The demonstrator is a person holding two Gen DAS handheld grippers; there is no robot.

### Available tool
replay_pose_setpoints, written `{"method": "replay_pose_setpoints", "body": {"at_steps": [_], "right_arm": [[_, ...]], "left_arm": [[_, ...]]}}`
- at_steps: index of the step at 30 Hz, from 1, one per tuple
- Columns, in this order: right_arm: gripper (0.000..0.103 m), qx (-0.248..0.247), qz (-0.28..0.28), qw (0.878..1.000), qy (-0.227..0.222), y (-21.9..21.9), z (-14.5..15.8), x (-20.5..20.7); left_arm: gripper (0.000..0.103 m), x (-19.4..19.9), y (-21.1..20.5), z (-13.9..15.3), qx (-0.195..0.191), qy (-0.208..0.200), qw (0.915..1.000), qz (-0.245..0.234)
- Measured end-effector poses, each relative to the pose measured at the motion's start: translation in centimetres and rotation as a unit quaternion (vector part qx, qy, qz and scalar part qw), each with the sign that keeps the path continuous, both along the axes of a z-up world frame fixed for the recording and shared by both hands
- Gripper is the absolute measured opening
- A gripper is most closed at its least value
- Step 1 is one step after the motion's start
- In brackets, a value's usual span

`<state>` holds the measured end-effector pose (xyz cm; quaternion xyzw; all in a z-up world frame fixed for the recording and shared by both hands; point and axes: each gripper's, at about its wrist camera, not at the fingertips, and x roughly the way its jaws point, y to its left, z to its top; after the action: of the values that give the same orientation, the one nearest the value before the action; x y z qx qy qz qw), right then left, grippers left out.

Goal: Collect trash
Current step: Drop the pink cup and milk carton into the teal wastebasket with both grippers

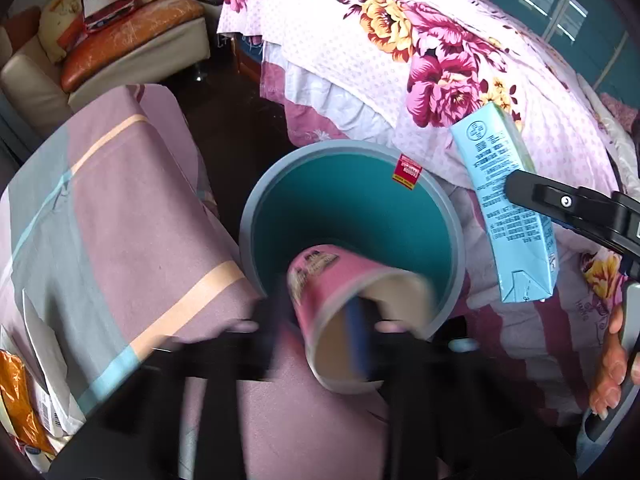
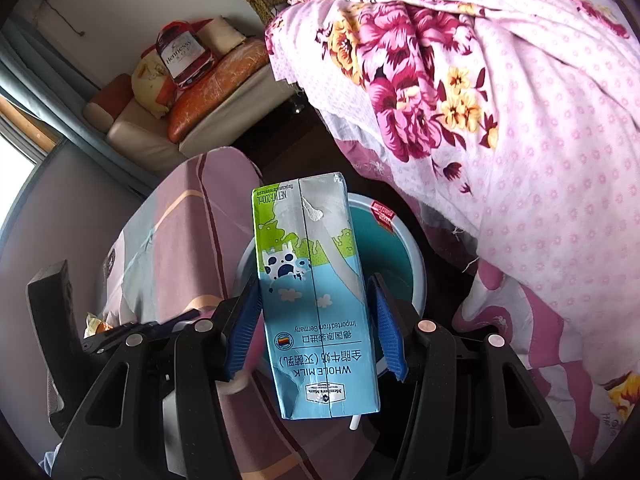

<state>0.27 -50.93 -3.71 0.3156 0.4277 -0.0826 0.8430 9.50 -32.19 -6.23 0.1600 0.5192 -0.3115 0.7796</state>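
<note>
The pink paper cup (image 1: 352, 316) tips mouth-first toward the camera, right between the left tongs (image 1: 320, 332), blurred, hanging over the near rim of the teal bin (image 1: 348, 216). The left tongs are a smear; their fingers stand apart, and I can't tell whether the pads touch the cup. Off to their right, the right tongs (image 2: 314, 320) clamp the blue milk carton (image 2: 316, 300), blue pads (image 2: 384, 320) pressed on both its sides, its printing upside down. In the right wrist view the bin sits just beyond that carton, a red sticker (image 2: 382, 214) on its rim. Left of both tongs lies a striped pink-and-grey cloth (image 1: 120, 220); right of them a floral quilt (image 1: 400, 40) drapes down. Far ahead, a cream sofa (image 2: 144, 132) holds orange cushions.
</note>
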Motion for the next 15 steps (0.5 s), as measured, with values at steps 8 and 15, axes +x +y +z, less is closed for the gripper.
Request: {"method": "replay_pose_setpoints", "body": {"at_steps": [8,15], "right_arm": [[0.051,0.000,0.011,1.000,0.008,0.7,-0.5,1.0],[0.052,-0.005,0.017,0.999,0.030,1.5,-1.6,1.9]], "left_arm": [[0.088,-0.3,1.5,1.3,-0.003,-0.031,0.9994,0.015],[0.092,-0.8,3.5,1.4,0.009,-0.031,0.9993,0.021]]}}
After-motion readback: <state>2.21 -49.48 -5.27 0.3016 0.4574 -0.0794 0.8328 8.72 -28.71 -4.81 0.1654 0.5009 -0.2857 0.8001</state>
